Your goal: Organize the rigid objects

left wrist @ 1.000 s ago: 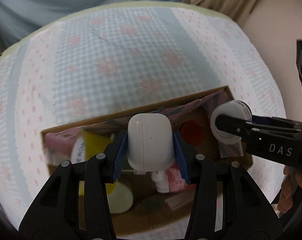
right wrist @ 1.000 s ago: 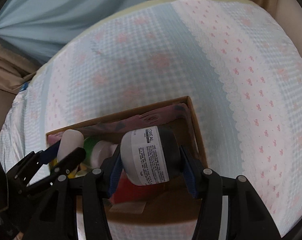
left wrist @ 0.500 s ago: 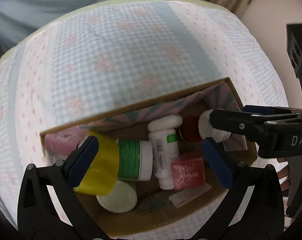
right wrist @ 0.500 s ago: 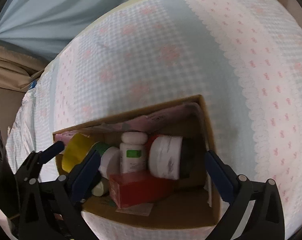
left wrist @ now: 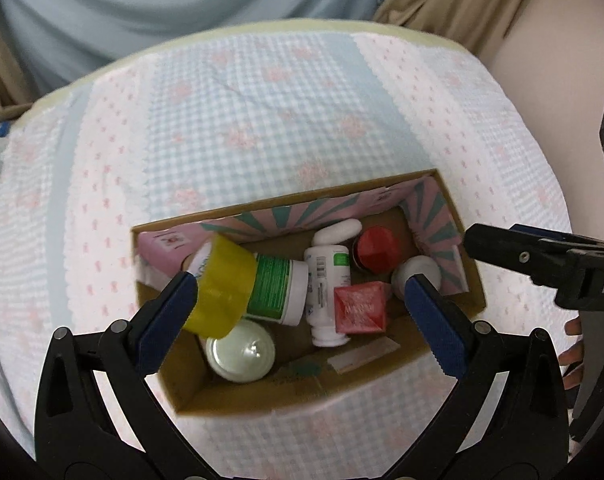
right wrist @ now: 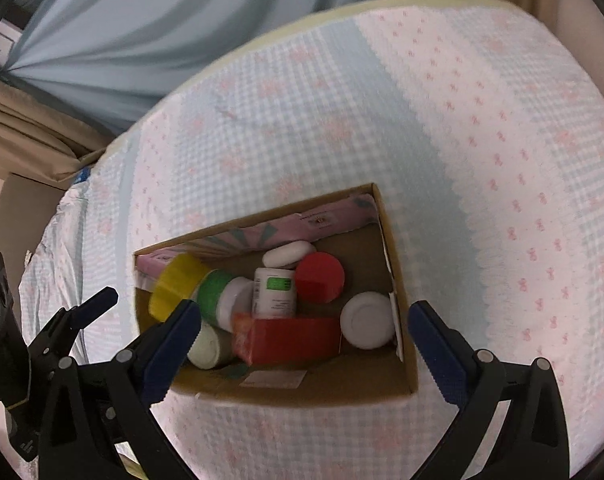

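an open brown cardboard box (left wrist: 478, 300) is seen on the pink-and-blue checked bed (left wrist: 261, 120), near its front edge. a white green-labelled pill bottle (left wrist: 326, 276) lies inside, long axis toward the far wall. both the left gripper (left wrist: 302, 312) and right gripper (right wrist: 302, 340) are held with jaws spread, empty. a white round jar lid (right wrist: 368, 320) is shown whole only from the right wrist.

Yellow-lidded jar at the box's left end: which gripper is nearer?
Left. The left gripper hangs open over the cardboard box, one finger beside the yellow-lidded jar. The right gripper, also open, sits toward the box's other end, past the white jar.
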Demonstrator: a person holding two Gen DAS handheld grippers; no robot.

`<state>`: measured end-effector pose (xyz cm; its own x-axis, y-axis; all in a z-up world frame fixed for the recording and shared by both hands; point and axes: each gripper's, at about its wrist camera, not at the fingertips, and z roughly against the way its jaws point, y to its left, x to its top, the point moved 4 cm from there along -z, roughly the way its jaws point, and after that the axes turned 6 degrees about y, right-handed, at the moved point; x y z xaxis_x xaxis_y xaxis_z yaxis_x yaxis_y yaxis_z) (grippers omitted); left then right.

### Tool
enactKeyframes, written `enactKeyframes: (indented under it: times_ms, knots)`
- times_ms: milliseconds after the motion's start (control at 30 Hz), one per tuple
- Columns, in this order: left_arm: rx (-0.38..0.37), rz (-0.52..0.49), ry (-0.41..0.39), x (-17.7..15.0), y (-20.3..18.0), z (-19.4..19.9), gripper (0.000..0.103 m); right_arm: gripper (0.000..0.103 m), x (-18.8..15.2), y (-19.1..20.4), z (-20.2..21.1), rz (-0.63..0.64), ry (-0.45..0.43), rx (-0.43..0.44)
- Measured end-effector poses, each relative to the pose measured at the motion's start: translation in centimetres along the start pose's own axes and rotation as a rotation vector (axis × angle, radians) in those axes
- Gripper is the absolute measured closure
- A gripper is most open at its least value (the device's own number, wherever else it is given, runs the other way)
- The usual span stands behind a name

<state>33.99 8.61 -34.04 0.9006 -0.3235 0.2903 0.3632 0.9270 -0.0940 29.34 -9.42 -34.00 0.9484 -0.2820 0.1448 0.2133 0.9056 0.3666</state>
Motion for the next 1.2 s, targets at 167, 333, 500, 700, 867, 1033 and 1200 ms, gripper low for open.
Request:
enactKeyframes:
  times_ms: [167,333,500,700,867,1033,1200]
  knots:
    - [0.034,0.045,-0.058,-1.2,-0.3,5.9,0.000,0.000,-1.7,1.6,5.5,0.049,-0.058,-0.013]
    - [0.092,0.049,-0.157,-1.8,-1.2,13.5,0.000,0.000,-2.8,3.5,12.8,0.103,-0.150,-0.053]
    - [0.121,0.091,-0.265,-3.2,-2.2,21.9,0.000,0.000,-5.0,5.8,21.9,0.187,-0.288,-0.126]
    - [0.138,0.147,-0.435,-6.6,-4.4,30.7,0.000,0.000,-8.5,6.7,28.6,0.264,-0.408,-0.211]
    - [0.207,0.157,-0.533,-9.7,-6.5,34.5,0.000,0.000,-11.4,6.1,32.1,0.293,-0.497,-0.238]
    - [0.214,0.156,-0.578,-11.2,-8.2,35.8,0.000,0.000,-13.3,5.1,33.0,0.300,-0.538,-0.231]
    - [0.219,0.151,-0.612,-12.1,-9.5,36.8,0.000,0.000,-13.9,4.1,33.9,0.292,-0.564,-0.233]
